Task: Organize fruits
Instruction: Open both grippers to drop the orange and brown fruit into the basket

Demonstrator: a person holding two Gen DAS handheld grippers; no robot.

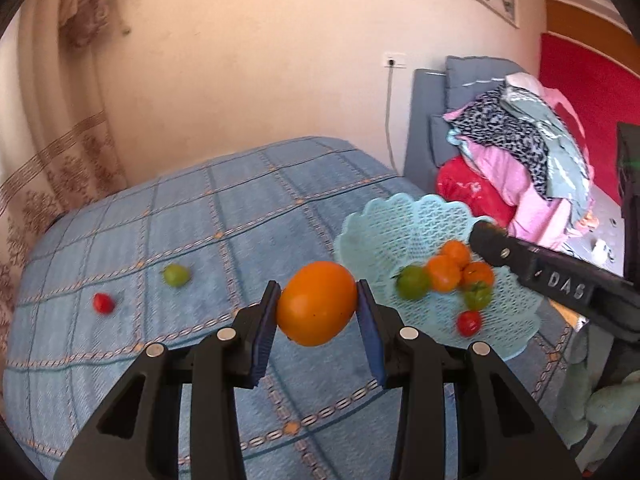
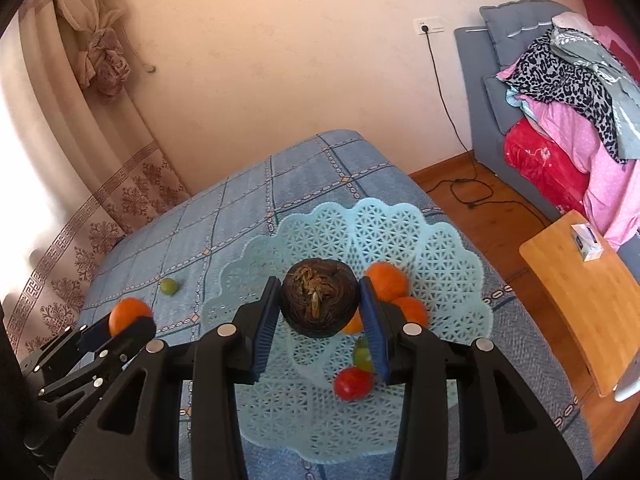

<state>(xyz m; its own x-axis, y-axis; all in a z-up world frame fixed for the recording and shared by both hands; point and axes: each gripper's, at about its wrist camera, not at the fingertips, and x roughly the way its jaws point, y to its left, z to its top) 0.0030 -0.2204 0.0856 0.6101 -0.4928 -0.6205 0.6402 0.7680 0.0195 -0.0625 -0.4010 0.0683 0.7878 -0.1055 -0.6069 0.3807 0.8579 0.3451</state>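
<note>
My left gripper point(image 1: 317, 307) has its jaws clamped on a big orange fruit point(image 1: 317, 303), held clear above the blue checked bed cover point(image 1: 192, 216). My right gripper point(image 2: 319, 305) has its jaws clamped on a dark brown, rough-skinned round fruit point(image 2: 319, 303), and that one hangs right over the pale blue lattice tray point(image 2: 452, 248).

From the left wrist, the tray point(image 1: 384, 220) lies at about two o'clock past my orange fruit. It holds three small oranges point(image 1: 443, 273), two green fruits point(image 1: 412, 282) and a small red one point(image 1: 469, 322) bunched toward its right side. Farther out at ten o'clock on the bed, a green fruit point(image 1: 176, 275) and a red one point(image 1: 103, 303) lie loose, well apart from the tray.

I judge the step in hand is setting both held fruits into the tray. To do it well, I would lower the brown one onto bare lattice at the tray's near-left part, away from the pile, so nothing rolls. I would part the jaws only once it rests, then bring the orange fruit across low and clear of my other gripper. The loose green and red fruits come after.
</note>
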